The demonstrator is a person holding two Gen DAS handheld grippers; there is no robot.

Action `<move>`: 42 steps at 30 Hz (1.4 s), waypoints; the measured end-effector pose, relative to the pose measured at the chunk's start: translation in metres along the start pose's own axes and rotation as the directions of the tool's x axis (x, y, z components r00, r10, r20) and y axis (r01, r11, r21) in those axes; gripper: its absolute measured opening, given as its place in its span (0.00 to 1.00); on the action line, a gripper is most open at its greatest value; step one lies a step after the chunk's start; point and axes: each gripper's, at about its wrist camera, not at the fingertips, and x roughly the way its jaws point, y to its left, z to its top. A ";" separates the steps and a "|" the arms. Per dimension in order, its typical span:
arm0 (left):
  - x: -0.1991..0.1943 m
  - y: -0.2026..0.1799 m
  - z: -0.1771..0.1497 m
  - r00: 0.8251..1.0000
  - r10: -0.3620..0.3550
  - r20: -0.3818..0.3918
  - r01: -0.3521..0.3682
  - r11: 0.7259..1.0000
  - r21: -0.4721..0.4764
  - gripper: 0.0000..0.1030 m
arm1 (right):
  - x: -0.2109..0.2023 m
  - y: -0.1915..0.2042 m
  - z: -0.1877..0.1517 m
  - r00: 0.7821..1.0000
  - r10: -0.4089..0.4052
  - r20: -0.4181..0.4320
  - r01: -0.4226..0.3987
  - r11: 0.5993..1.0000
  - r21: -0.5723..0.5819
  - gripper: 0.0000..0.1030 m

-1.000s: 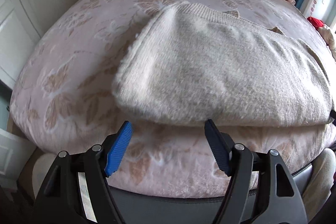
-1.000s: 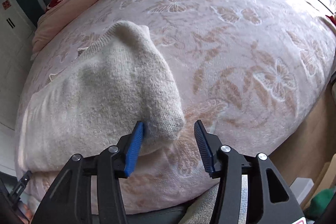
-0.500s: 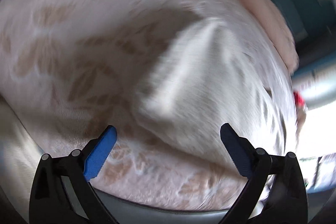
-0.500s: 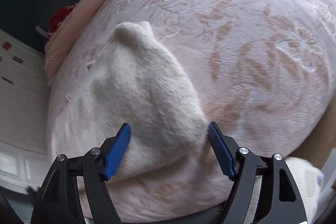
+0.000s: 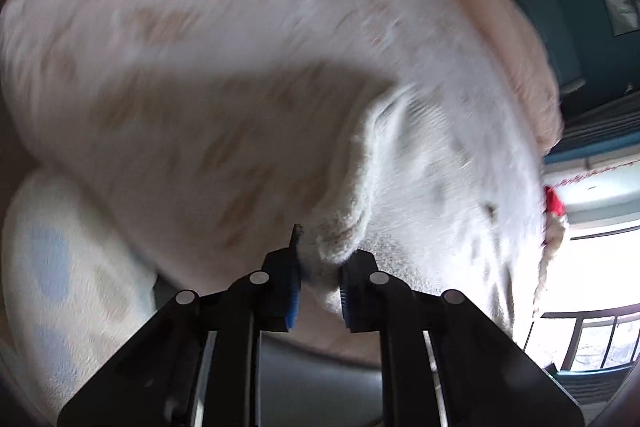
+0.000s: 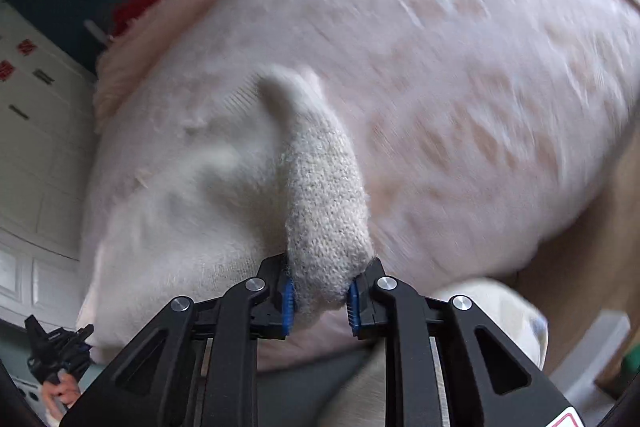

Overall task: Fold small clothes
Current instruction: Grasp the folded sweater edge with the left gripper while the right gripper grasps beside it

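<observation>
A cream knitted garment (image 5: 432,187) lies folded on a pink floral bedspread (image 5: 180,67). My left gripper (image 5: 319,287) is shut on the garment's near left corner, which bunches between the blue pads. In the right wrist view the same garment (image 6: 192,195) spreads to the left, and my right gripper (image 6: 320,297) is shut on its near right corner (image 6: 326,227), which stands up as a thick fold. Both views are motion-blurred.
The bedspread (image 6: 480,87) covers the bed; a pink duvet (image 6: 168,27) lies along its far side. White cupboard doors (image 6: 36,147) stand at the left. The other gripper (image 6: 56,347) shows at lower left. A window (image 5: 592,267) is at the right.
Both grippers have moved in from open, just short of the garment, and closed on its near corners. The corners are now bunched and lifted slightly.
</observation>
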 end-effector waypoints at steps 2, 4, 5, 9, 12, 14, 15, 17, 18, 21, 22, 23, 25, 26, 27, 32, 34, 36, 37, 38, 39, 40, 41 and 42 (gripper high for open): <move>0.023 0.011 -0.012 0.998 0.049 -0.025 -0.049 0.999 0.011 0.16 | 0.001 -0.008 -0.003 1.000 0.026 0.016 -0.027 0.999 0.029 0.29; 0.025 0.006 -0.016 0.998 0.063 0.007 -0.063 0.997 0.040 0.22 | -0.014 0.000 0.004 0.999 -0.014 0.050 0.014 1.000 0.003 0.36; 0.017 -0.002 -0.016 0.996 0.077 0.039 -0.080 0.994 0.077 0.23 | -0.024 0.006 0.007 0.995 -0.061 0.079 0.064 0.998 -0.028 0.40; -0.024 -0.034 -0.007 0.970 0.125 0.210 -0.165 0.969 0.182 0.55 | -0.059 0.040 0.028 0.957 -0.153 0.245 0.198 0.966 -0.168 0.55; -0.041 -0.068 0.004 0.943 0.101 0.318 -0.187 0.949 0.255 0.70 | -0.048 0.073 0.052 0.961 -0.117 0.249 0.183 0.947 -0.262 0.68; -0.028 -0.095 0.022 0.942 0.089 0.324 -0.193 0.933 0.304 0.78 | -0.025 0.097 0.070 0.963 -0.119 0.243 0.198 0.920 -0.337 0.69; -0.014 -0.108 0.031 0.944 0.082 0.320 -0.193 0.922 0.334 0.81 | -0.011 0.106 0.080 0.961 -0.135 0.243 0.218 0.907 -0.360 0.69; 0.019 -0.126 0.051 0.947 0.119 0.298 -0.227 0.905 0.361 0.81 | 0.013 0.119 0.099 0.962 -0.157 0.223 0.236 0.891 -0.388 0.69; 0.036 -0.131 0.061 0.953 0.131 0.273 -0.229 0.902 0.366 0.81 | 0.027 0.125 0.108 0.963 -0.172 0.209 0.245 0.885 -0.396 0.69; 0.081 -0.128 0.085 0.959 0.205 0.196 -0.264 0.898 0.352 0.65 | 0.064 0.131 0.125 0.959 -0.225 0.175 0.278 0.871 -0.404 0.69; 0.093 -0.126 0.089 0.963 0.210 0.169 -0.259 0.893 0.369 0.37 | 0.074 0.130 0.126 0.962 -0.232 0.147 0.272 0.874 -0.403 0.59; 0.099 -0.126 0.088 0.961 0.238 0.143 -0.276 0.883 0.380 0.18 | 0.083 0.129 0.127 0.969 -0.225 0.103 0.247 0.880 -0.405 0.12; 0.096 -0.123 0.094 0.966 0.222 0.133 -0.256 0.901 0.350 0.07 | 0.073 0.134 0.128 0.974 -0.193 0.115 0.224 0.892 -0.392 0.10; 0.084 -0.123 0.096 0.970 0.184 0.158 -0.228 0.913 0.337 0.07 | 0.055 0.140 0.130 0.975 -0.146 0.165 0.200 0.901 -0.385 0.10; 0.075 -0.124 0.098 0.969 0.168 0.182 -0.222 0.916 0.335 0.07 | 0.043 0.140 0.130 0.974 -0.122 0.192 0.187 0.909 -0.373 0.10; 0.084 -0.121 0.112 0.954 0.224 0.201 -0.283 0.892 0.351 0.07 | 0.093 0.110 0.147 0.973 -0.213 0.086 0.230 0.918 -0.323 0.12; 0.117 -0.120 0.108 0.933 0.305 0.191 -0.357 0.844 0.399 0.09 | 0.095 0.107 0.145 0.972 -0.209 0.112 0.234 0.917 -0.322 0.14; 0.114 -0.122 0.100 0.922 0.305 0.239 -0.381 0.825 0.418 0.12 | 0.069 0.113 0.143 0.973 -0.183 0.145 0.218 0.931 -0.293 0.23; 0.104 -0.125 0.097 0.933 0.277 0.229 -0.351 0.839 0.416 0.15 | 0.054 0.116 0.140 0.969 -0.171 0.176 0.217 0.932 -0.289 0.25; 0.094 -0.125 0.094 0.943 0.247 0.223 -0.320 0.854 0.411 0.16 | 0.034 0.122 0.131 0.964 -0.149 0.218 0.212 0.929 -0.304 0.25; 0.083 -0.123 0.089 0.948 0.222 0.227 -0.300 0.860 0.412 0.20 | 0.020 0.129 0.123 0.964 -0.123 0.236 0.197 0.926 -0.321 0.26; 0.063 -0.121 0.081 0.950 0.187 0.249 -0.280 0.864 0.419 0.34 | 0.002 0.139 0.108 0.969 -0.071 0.235 0.152 0.926 -0.347 0.27; 0.049 -0.118 0.074 0.948 0.167 0.270 -0.271 0.869 0.414 0.45 | -0.007 0.147 0.098 0.974 -0.037 0.226 0.120 0.923 -0.366 0.27; 0.039 -0.115 0.068 0.948 0.148 0.282 -0.257 0.879 0.401 0.62 | -0.013 0.159 0.084 0.977 -0.003 0.211 0.088 0.916 -0.393 0.27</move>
